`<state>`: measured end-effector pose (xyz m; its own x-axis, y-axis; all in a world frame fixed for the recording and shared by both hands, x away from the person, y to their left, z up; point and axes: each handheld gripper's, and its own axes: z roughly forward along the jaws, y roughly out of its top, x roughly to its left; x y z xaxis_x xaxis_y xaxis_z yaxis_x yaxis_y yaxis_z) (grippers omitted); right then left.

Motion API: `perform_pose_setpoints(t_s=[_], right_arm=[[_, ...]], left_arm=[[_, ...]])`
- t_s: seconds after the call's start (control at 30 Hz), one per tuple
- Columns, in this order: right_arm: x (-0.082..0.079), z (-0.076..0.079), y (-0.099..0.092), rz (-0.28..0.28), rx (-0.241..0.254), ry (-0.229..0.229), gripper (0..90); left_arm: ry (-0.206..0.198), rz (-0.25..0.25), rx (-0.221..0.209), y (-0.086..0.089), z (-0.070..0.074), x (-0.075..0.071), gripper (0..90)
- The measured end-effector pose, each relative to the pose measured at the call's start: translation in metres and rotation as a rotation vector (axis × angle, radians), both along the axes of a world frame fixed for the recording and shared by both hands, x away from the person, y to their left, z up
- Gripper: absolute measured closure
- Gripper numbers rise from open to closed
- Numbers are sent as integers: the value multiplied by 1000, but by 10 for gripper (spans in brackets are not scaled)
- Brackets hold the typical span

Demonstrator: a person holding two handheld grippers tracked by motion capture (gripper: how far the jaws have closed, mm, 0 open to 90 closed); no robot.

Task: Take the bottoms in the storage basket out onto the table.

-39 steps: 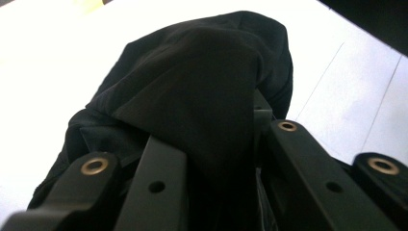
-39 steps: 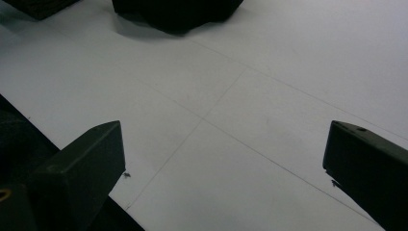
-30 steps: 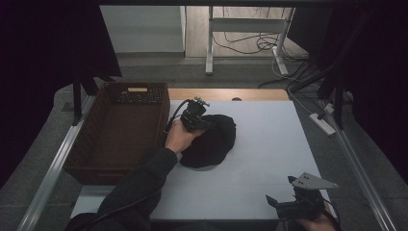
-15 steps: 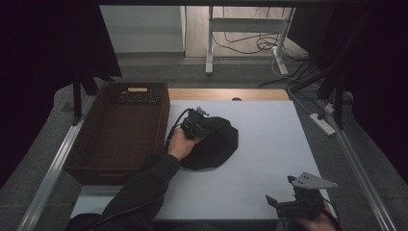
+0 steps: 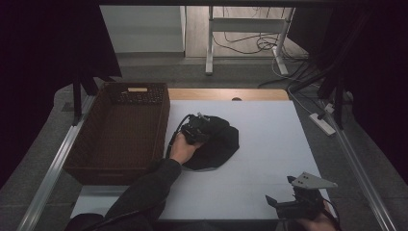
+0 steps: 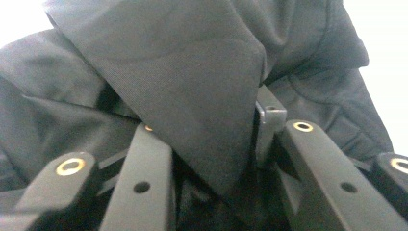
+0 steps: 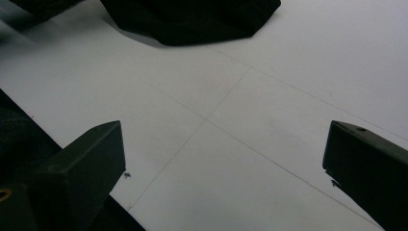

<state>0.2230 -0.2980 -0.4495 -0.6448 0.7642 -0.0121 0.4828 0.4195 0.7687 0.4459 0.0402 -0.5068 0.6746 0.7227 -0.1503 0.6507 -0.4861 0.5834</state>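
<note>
- Black cloth point(image 5: 216, 144) lay bunched on the white table point(image 5: 269, 159), just right of the brown wicker basket point(image 5: 120, 134) and apart from it.
- Left gripper point(image 5: 198, 129) sat down on the near-left part of that garment, the person's left hand point(image 5: 182, 147) behind it.
- In the left gripper view a fold of the black cloth point(image 6: 192, 86) hung between the two jaws; the jaws had just been opening, and the fold looked loose rather than pinched, though the close view made contact hard to judge.
- Right gripper point(image 5: 288, 204) rested at the table's near-right corner, well apart from the cloth.
- Its jaws stood wide apart over bare table point(image 7: 231, 144), with the cloth point(image 7: 192, 19) far ahead.
</note>
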Motion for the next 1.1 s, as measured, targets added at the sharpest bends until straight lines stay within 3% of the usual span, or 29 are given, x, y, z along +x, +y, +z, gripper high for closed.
perform_pose_setpoints(t_s=[0.3, 0.7, 0.87, 1.1], right_arm=[[0, 0, 0, 2, -1, 0, 15], [0, 0, 0, 5, -5, 2, 16], [0, 0, 1, 13, -7, 8, 18], [0, -1, 1, 13, -7, 8, 19]], left_arm=[[-12, 11, 25, 0, -11, -1, 483], [-45, -17, 56, -6, -15, -3, 275], [-41, -14, 56, -7, -14, -3, 194], [-5, -22, 22, -5, -12, -2, 101]])
